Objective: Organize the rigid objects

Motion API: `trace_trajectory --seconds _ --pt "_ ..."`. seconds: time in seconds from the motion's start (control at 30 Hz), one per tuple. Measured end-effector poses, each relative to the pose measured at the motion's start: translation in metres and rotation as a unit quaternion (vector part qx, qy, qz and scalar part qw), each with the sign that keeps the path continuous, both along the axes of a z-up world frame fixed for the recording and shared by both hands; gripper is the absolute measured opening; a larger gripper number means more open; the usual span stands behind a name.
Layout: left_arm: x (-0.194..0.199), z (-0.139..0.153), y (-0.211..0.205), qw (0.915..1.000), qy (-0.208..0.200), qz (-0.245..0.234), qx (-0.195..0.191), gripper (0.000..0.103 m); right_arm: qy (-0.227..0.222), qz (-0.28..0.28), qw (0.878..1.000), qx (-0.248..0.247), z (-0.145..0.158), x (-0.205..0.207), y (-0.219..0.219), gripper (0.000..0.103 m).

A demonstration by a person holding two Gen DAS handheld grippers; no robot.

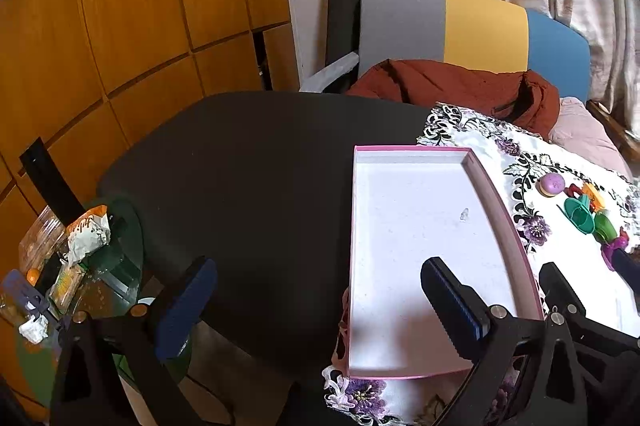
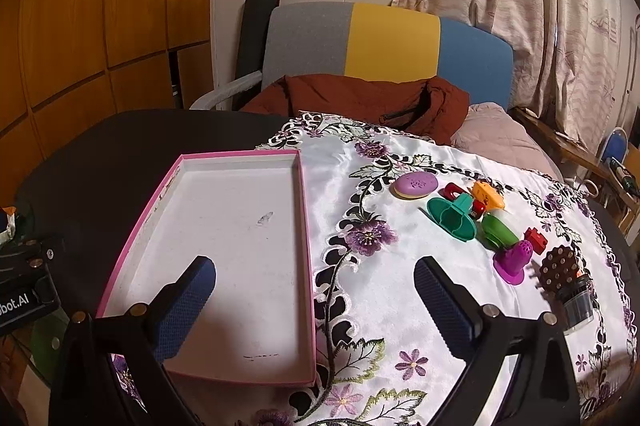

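Note:
A shallow pink-rimmed white box (image 2: 304,226) lies empty on the table, partly on a floral white cloth (image 2: 400,286). To its right on the cloth lies a cluster of small toys: a purple oval case (image 2: 416,184), a teal funnel piece (image 2: 454,218), a green piece (image 2: 498,230), an orange piece (image 2: 488,194), red pieces (image 2: 536,239), a magenta cup (image 2: 514,260) and a brown studded ball (image 2: 560,268). My right gripper (image 2: 314,272) is open and empty, over the box's right rim. My left gripper (image 1: 318,276) is open and empty, at the box (image 1: 514,226) left edge.
The dark round table (image 1: 240,165) extends left of the box. A glass side table (image 1: 124,266) with snack packets stands lower left. A chair (image 2: 392,41) with a rust jacket is behind the table. The other gripper's body (image 2: 24,290) shows at the left edge.

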State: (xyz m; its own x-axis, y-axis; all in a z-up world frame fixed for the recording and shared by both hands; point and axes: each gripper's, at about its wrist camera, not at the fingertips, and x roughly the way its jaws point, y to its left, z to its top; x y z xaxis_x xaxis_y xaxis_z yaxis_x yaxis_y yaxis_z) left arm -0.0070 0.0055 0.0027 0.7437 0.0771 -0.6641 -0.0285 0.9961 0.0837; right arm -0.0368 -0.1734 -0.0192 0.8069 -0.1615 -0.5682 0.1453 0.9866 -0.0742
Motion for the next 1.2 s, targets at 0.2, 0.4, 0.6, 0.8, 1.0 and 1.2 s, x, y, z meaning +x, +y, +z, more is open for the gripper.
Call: trace_trajectory --seconds 0.2,0.4,0.6,0.8,1.0,1.2 --pt "-0.003 0.001 0.0 1.0 -0.002 -0.002 -0.001 0.103 -0.004 -0.001 1.0 -0.001 0.001 -0.004 -0.001 0.101" --pt "-0.007 0.004 0.0 1.0 -0.007 -0.005 0.001 0.103 -0.011 -0.007 1.0 -0.001 0.007 -0.009 -0.004 0.101" --pt "-0.012 0.006 -0.002 0.9998 -0.01 -0.016 0.0 0.103 -0.018 -0.012 1.0 -0.006 0.012 -0.015 -0.008 0.101" --pt "-0.01 0.004 -0.004 0.9988 0.004 -0.042 -0.024 0.103 -0.021 -0.012 1.0 -0.013 0.015 -0.016 -0.012 0.101" --pt "-0.003 0.001 -0.018 0.9976 0.011 -0.065 -0.022 0.103 -0.019 -0.024 0.999 -0.011 0.015 -0.013 -0.028 0.101" --pt "0.003 0.0 -0.035 0.9944 0.015 -0.1 -0.03 0.103 -0.02 -0.047 0.999 -0.002 0.016 -0.009 -0.052 0.101"
